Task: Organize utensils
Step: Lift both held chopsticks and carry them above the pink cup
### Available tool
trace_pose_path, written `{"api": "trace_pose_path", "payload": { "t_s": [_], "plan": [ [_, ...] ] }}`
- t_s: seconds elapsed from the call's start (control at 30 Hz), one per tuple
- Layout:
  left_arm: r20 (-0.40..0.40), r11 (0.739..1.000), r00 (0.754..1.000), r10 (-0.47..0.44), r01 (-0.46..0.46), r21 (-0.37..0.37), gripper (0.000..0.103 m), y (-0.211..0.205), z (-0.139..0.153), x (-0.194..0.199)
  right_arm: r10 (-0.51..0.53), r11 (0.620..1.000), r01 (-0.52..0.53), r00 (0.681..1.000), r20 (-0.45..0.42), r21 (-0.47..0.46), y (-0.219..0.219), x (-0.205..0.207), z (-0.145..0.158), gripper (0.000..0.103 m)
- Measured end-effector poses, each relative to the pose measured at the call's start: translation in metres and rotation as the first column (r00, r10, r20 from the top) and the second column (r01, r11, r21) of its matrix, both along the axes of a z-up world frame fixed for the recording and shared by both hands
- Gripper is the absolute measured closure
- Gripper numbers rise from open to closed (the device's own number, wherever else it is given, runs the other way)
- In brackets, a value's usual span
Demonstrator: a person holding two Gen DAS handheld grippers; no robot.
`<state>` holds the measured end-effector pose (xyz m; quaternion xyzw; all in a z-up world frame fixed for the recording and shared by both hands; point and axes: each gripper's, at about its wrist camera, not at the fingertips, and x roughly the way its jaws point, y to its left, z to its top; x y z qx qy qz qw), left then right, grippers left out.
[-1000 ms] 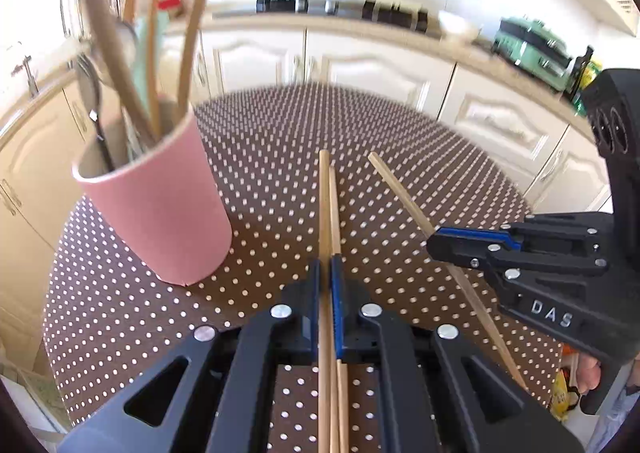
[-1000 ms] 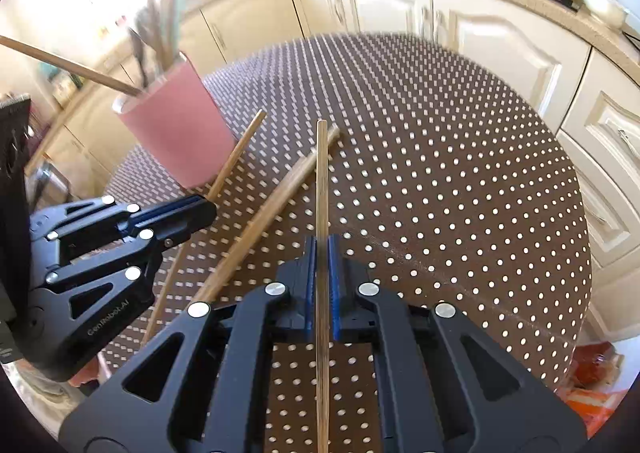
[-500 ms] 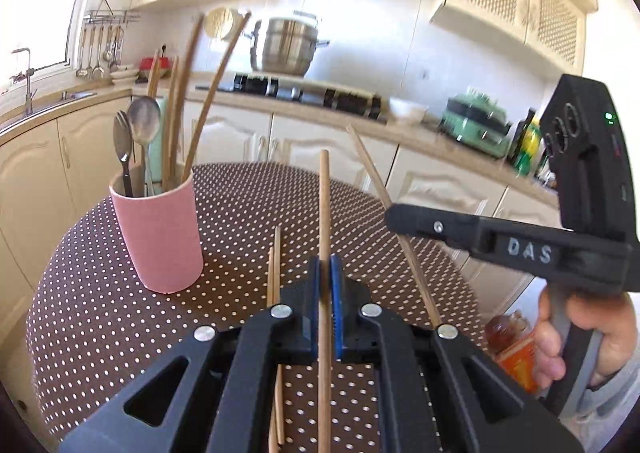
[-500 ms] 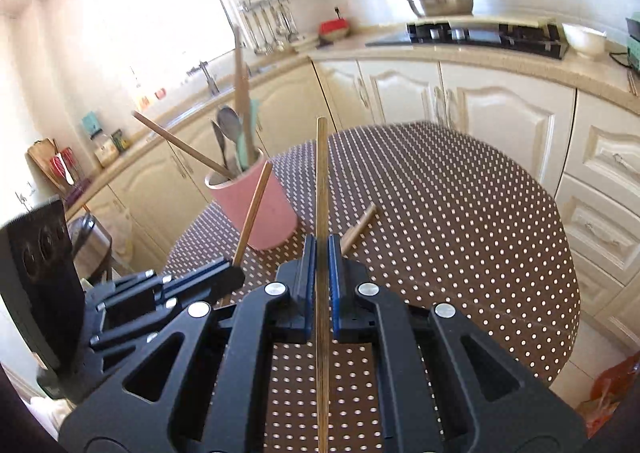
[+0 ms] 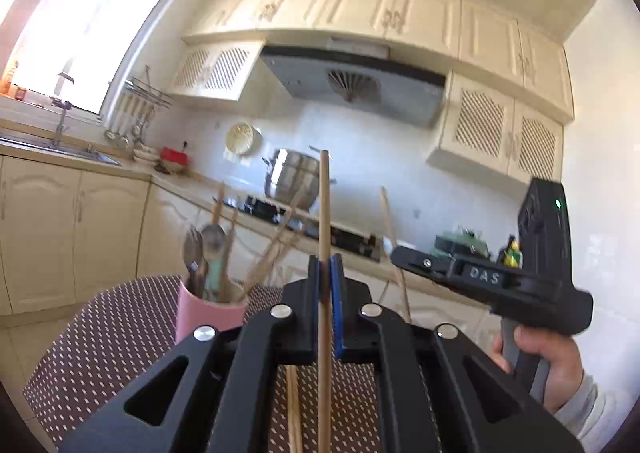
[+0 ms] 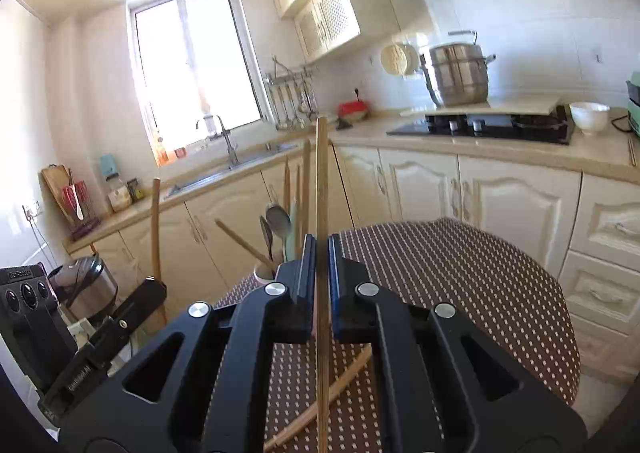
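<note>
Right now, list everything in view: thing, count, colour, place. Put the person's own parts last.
cup: one, pink, on the table, holding spoons and wooden utensils
table: one, brown with white dots
loose chopsticks: at least two, wooden, lying on the table
pot: one, steel, by the stove
bowl: one, white, on the counter
left gripper: black, shut on a chopstick
right gripper: black, shut on a second chopstick
hand: one, holding the right gripper
</note>
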<state>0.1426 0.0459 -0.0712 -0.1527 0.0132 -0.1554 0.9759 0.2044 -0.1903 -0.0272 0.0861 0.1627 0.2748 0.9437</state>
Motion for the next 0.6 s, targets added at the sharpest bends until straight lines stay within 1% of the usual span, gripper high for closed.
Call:
{"api": "trace_pose_path", "payload": {
  "t_s": [0.1,0.23,0.37,0.43,0.6],
  "plan": [
    [0.035,0.999,0.999,0.041,-0.041,-0.015,0.098,0.014,0.012,0.004,-0.001,0.999,-0.001,0.998,0.057,0.033,0.009,0.004,0.01,0.096],
    [0.082,0.996,0.993,0.085,-0.082,-0.037,0.098,0.033,0.028,0.019,-0.01,0.999,0.002,0.991,0.136,0.054,0.025,0.017,0.019,0.096],
    [0.108,0.991,0.986,0.126,-0.121,-0.05,0.098,0.048,0.039,0.039,0.001,0.998,-0.014,0.984,0.181,0.069,0.041,0.035,0.026,0.096],
    [0.117,0.99,0.984,0.131,-0.125,-0.06,0.098,0.053,0.043,0.05,0.031,0.997,-0.044,0.982,0.186,0.066,0.052,0.048,0.026,0.096],
    [0.137,0.988,0.979,0.149,-0.144,-0.049,0.098,0.054,0.048,0.08,0.049,0.992,-0.075,0.971,0.236,0.105,0.064,0.065,0.028,0.096]
  ]
}}
